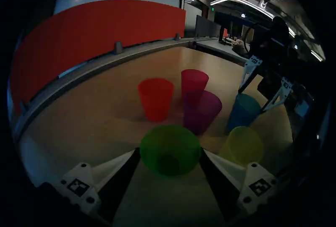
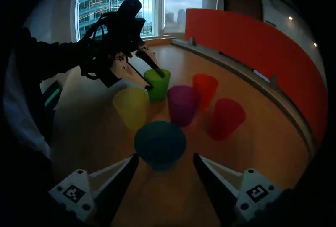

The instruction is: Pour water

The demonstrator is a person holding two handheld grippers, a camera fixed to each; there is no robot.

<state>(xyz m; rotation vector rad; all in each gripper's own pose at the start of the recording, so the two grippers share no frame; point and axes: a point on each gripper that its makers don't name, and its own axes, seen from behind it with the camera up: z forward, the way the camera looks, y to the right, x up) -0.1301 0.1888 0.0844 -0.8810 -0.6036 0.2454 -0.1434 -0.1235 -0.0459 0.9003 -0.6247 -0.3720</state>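
A translucent green plastic cup (image 1: 170,147) stands upright on the wooden table (image 1: 96,109), directly ahead between the left gripper's (image 1: 169,151) spread fingers. They sit at its sides; whether they press it cannot be told. A translucent purple plastic cup (image 1: 201,109) stands just behind it. A translucent teal plastic cup (image 2: 160,141) stands upright between the right gripper's (image 2: 166,156) parted fingers, with a slight gap beside it. Each gripper is nearest its own cup. No water is discernible.

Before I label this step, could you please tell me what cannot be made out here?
- Water in any cup: both views dim, tinted walls hide it.
- Whether the left gripper presses the green cup: left gripper view, cup covers the contact.
- Base of the yellow cup: left gripper view, a finger overlaps it.
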